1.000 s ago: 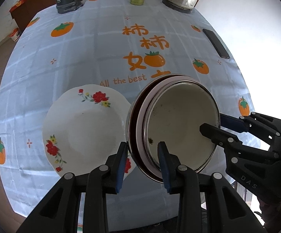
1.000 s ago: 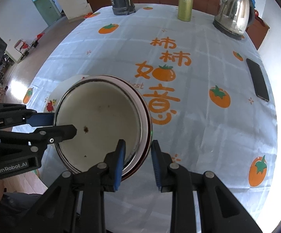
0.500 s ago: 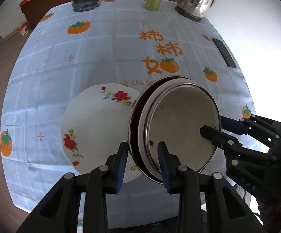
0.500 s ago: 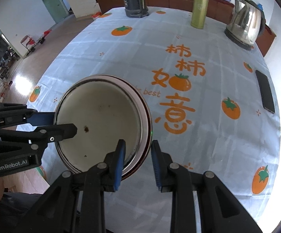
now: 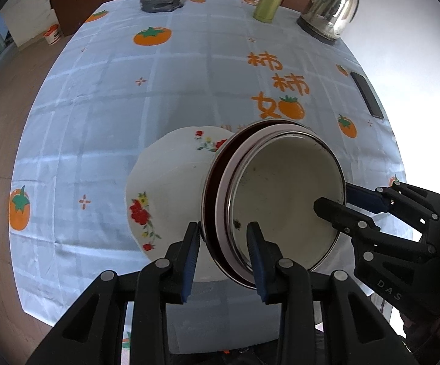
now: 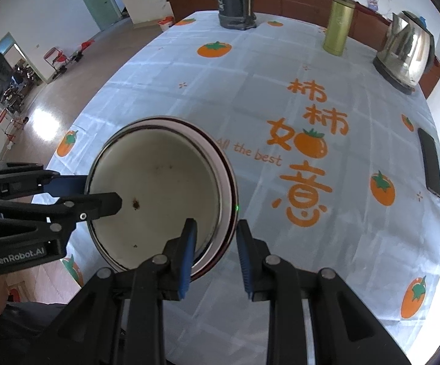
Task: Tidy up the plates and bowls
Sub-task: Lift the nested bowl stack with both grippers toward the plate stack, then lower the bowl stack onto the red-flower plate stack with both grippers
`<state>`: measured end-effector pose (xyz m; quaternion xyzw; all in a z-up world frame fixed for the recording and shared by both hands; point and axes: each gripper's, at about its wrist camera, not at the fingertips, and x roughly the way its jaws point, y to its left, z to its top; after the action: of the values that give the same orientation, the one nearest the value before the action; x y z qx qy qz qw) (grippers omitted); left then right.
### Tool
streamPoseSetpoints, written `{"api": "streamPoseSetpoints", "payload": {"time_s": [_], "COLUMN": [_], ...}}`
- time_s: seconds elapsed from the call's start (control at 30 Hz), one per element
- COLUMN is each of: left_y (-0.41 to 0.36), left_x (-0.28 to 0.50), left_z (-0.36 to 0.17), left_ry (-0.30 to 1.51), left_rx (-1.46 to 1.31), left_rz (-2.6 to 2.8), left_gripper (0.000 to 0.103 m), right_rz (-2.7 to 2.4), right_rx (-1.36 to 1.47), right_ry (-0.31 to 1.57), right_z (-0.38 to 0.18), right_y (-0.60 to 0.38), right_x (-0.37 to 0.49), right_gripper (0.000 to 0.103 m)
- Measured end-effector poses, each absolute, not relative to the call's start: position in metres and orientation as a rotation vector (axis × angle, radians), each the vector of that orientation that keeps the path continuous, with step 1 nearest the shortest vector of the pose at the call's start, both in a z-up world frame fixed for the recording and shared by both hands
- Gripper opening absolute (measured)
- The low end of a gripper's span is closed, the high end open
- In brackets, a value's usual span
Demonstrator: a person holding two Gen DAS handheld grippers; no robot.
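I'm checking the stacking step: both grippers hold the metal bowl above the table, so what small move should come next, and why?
Probably carry the metal bowl a little further left until it is centred over the floral plate, then lower it. The left gripper and right gripper each clamp its rim, and it overlaps only the plate's right edge.

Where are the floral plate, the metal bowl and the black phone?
floral plate point(image 5: 171, 188): left wrist view, bare white centre.
metal bowl point(image 6: 159, 194): right wrist view, cream inner floor.
black phone point(image 6: 431, 165): right wrist view, middle of its screen.
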<state>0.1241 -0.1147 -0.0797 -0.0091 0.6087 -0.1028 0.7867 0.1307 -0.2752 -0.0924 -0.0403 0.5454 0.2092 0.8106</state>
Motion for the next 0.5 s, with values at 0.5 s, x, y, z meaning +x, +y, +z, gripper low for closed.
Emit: {"api": "streamPoseSetpoints", "payload": {"time_s": [0.5], "left_y": [-0.083], "left_x": [0.126], "left_z": [-0.089], "left_ry": [1.325], "left_rx": [-0.07], "left_rz": [-0.173], "left_gripper": [0.034], "right_rz": [0.491], "right_rx": [-0.134], "right_ry": [1.189], "right_z": [-0.1], "right_y": [-0.241], "right_x": [0.138], "right_gripper": [0.027]}}
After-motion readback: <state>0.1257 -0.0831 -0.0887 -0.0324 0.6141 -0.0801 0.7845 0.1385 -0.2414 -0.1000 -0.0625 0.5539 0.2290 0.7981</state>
